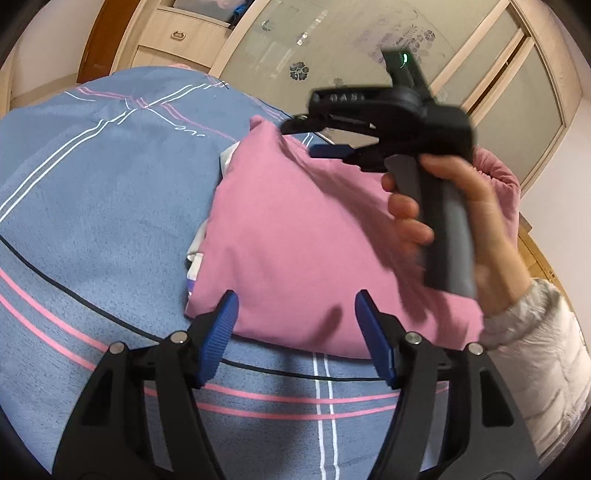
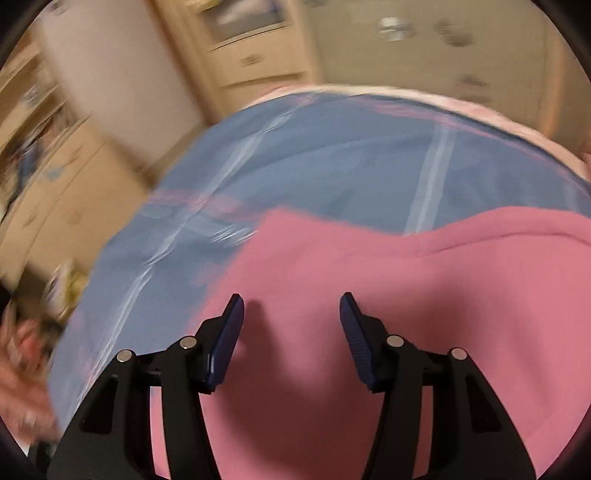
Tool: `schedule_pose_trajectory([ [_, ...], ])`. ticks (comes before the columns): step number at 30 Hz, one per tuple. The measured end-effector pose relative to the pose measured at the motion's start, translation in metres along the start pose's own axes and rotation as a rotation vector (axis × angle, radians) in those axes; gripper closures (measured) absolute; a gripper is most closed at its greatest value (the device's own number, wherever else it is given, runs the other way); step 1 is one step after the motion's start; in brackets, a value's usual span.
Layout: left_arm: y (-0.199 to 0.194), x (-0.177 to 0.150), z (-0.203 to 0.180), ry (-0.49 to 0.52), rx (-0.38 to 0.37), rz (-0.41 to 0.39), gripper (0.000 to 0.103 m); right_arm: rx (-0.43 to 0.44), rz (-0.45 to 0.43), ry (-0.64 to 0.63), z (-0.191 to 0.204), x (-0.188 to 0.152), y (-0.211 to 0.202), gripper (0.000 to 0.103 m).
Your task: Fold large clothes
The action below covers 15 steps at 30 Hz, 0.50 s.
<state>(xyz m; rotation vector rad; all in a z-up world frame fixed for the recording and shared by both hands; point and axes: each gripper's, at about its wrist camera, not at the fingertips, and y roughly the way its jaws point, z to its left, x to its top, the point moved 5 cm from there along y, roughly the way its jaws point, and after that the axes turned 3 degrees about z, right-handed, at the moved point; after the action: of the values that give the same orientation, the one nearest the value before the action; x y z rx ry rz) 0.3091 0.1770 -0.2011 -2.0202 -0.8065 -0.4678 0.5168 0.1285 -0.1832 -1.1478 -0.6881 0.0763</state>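
A pink garment lies folded into a thick rectangle on the blue striped bedspread, with a white and purple layer showing at its left edge. My left gripper hovers open over the garment's near edge, with nothing pinched between its blue pads. A hand holds my right gripper over the garment's far edge. In the blurred right wrist view that right gripper stands open just above the pink garment, its pads apart and gripping no cloth.
The bedspread stretches to the left and beyond the garment. A wardrobe with frosted sliding doors and wooden drawers stands past the bed. A white padded sleeve is at the right. Cabinets are behind the bed.
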Motion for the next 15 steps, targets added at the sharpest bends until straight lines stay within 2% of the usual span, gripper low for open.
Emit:
schedule_pose_trajectory([
  [3, 0.004, -0.002, -0.002, 0.017, 0.028, 0.001, 0.036, -0.096, 0.052, -0.082, 0.007, -0.005, 0.024, 0.046],
  [4, 0.004, -0.002, -0.002, 0.023, 0.034, 0.0, 0.036, -0.115, 0.046, -0.082, 0.0, -0.001, 0.031, 0.041],
  [6, 0.003, -0.002, -0.004, 0.032, 0.034, -0.005, 0.036, -0.171, 0.008, -0.045, -0.019, 0.007, 0.033, 0.034],
  [8, -0.001, -0.003, -0.005, 0.035, 0.034, -0.012, 0.036, -0.228, -0.074, 0.057, -0.043, 0.012, 0.014, 0.035],
  [10, -0.004, -0.002, -0.007, 0.048, 0.046, -0.023, 0.036, -0.186, -0.165, 0.116, -0.057, 0.01, -0.019, 0.035],
  [12, -0.008, -0.002, -0.012, 0.06, 0.052, -0.038, 0.036, -0.137, -0.229, 0.121, -0.066, 0.0, -0.06, 0.035],
  [15, -0.013, -0.001, -0.018, 0.075, 0.046, -0.062, 0.034, -0.128, -0.24, 0.117, -0.077, -0.027, -0.106, 0.035],
])
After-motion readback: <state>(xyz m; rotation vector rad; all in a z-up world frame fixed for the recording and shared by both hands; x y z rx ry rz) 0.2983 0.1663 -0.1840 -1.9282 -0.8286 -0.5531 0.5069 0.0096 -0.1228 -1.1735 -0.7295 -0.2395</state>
